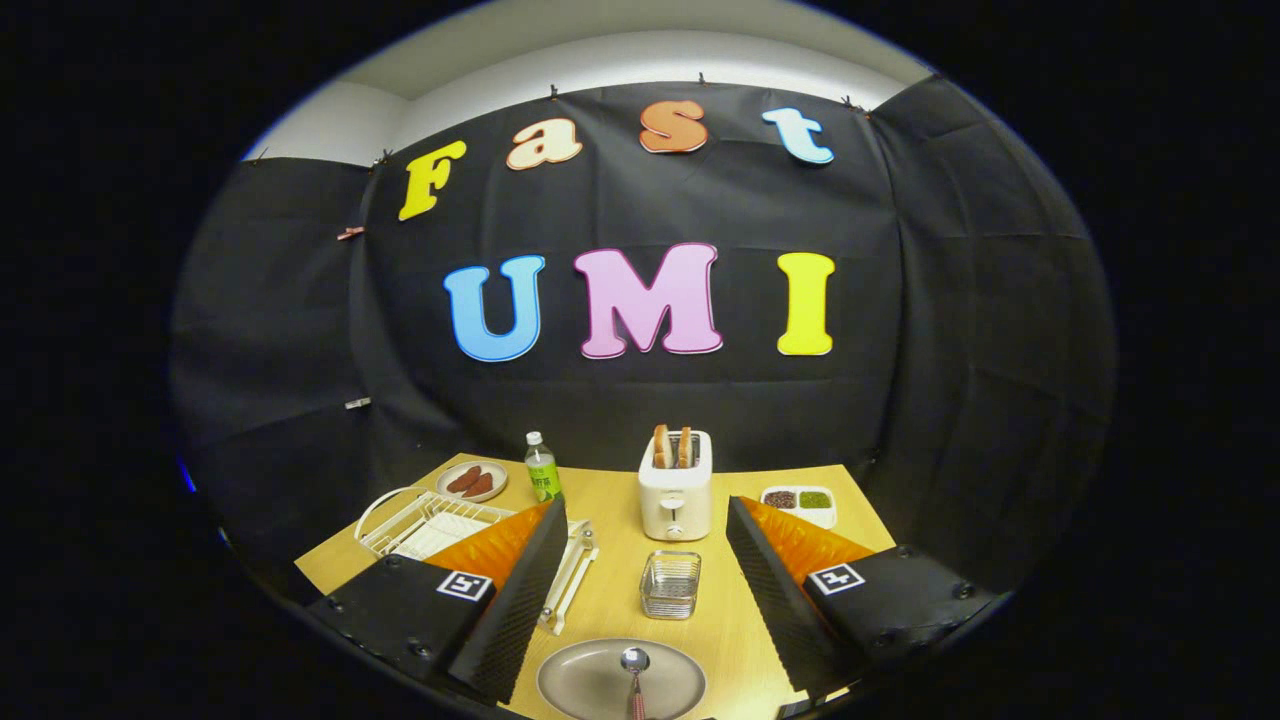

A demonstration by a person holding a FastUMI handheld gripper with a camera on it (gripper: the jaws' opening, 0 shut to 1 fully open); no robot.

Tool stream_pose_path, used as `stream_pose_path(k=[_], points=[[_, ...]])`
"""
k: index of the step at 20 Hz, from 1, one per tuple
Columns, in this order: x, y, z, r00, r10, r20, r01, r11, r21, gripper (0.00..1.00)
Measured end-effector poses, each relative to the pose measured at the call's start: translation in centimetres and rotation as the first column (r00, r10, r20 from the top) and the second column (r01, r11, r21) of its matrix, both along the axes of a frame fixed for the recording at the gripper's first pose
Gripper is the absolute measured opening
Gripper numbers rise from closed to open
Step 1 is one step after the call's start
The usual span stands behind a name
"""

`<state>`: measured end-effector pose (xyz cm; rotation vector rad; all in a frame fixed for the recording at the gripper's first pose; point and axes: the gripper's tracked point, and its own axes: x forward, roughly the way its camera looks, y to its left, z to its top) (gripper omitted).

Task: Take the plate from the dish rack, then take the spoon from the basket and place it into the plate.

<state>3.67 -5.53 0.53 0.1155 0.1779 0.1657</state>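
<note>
From the gripper view, the gripper hangs above the table with its two fingers spread wide apart and nothing between them, so it is released. Low between the fingers lies the plate, flat on the table, and the spoon rests in it, bowl toward the basket and handle toward the camera. Just beyond the plate stands the small wire basket, which looks empty. The dish rack sits to the left, partly behind the left finger, and I see no plate standing in it. Further back are a toaster with bread, a bottle, a small plate with sausages and a tray of beans. I judge that both steps are done and the task is at its end; the next move asks only to draw the gripper away without touching the spoon. The near rim of the plate and the end of the spoon handle are cut off, and the near part of the rack is hidden.
</note>
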Motion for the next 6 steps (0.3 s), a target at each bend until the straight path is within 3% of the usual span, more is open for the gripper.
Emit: stream_pose_path(k=[6], points=[[-1.0, 0.7, 1.5, 0.999, -0.049, 0.012, 0.049, 0.999, 0.003, 0.98]])
